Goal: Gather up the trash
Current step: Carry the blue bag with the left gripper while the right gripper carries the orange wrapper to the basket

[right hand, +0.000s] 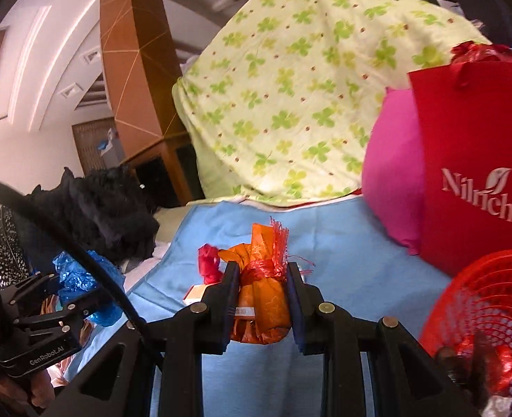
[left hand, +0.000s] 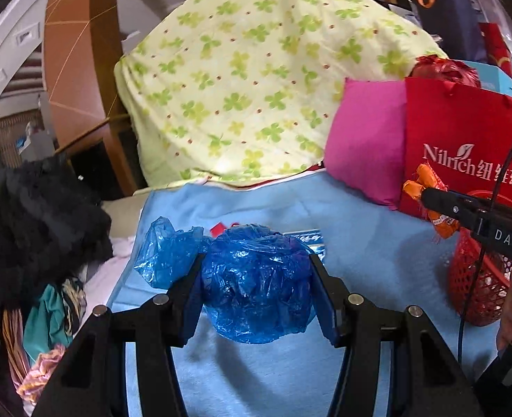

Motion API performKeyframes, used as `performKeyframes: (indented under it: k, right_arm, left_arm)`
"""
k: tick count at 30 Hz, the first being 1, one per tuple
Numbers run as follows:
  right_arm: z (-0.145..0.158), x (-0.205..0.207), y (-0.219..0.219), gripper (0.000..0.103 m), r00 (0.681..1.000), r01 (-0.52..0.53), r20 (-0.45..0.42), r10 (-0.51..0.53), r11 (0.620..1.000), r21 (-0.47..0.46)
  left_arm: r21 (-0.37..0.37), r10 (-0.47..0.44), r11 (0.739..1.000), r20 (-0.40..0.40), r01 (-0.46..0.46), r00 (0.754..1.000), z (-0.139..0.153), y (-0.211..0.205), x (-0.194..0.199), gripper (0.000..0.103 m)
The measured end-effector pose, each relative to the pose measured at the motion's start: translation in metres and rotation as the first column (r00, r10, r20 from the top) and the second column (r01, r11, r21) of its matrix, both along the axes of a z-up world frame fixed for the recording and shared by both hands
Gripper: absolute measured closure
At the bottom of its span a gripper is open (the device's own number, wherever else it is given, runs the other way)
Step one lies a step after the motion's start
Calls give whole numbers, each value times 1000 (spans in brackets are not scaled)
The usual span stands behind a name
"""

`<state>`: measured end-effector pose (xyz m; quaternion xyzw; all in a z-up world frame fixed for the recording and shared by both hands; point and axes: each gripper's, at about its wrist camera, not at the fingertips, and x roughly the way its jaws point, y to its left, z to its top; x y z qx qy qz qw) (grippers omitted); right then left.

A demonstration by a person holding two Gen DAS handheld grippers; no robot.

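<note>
My left gripper point(left hand: 256, 267) is shut on a crumpled blue plastic bag point(left hand: 252, 281), held above the light blue blanket point(left hand: 377, 253). The same blue plastic bag point(right hand: 82, 278) and left gripper point(right hand: 64, 299) show at the left of the right wrist view. My right gripper point(right hand: 263, 274) is shut on an orange wrapper bundle point(right hand: 263, 305) tied with red string. That orange bundle point(left hand: 430, 205) and the right gripper point(left hand: 426, 196) appear at the right of the left wrist view. A red mesh basket point(right hand: 482, 312) stands low on the right, just right of the right gripper, with scraps inside.
A green clover-print pillow point(left hand: 249, 80) leans behind the blanket. A pink cushion point(left hand: 364, 146) and a red Nilrich bag point(left hand: 464, 146) stand at the right. Black fabric point(left hand: 37, 208) and mixed clothes pile up at the left. A small red scrap point(right hand: 209, 262) lies on the blanket.
</note>
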<state>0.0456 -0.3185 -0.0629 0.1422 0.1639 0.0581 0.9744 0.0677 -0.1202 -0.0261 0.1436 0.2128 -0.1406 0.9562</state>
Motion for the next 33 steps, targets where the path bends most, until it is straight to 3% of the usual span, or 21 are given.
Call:
performKeyframes:
  k: [12, 33]
  right_arm:
    - [6, -25, -37, 75, 997, 57, 43, -58, 998, 22]
    - [1, -67, -91, 75, 987, 140, 73, -145, 988, 62]
  left_arm:
    - [51, -62, 997, 23, 60, 998, 12, -43, -16, 45]
    - [117, -175, 978, 13, 172, 984, 9, -109, -37, 45]
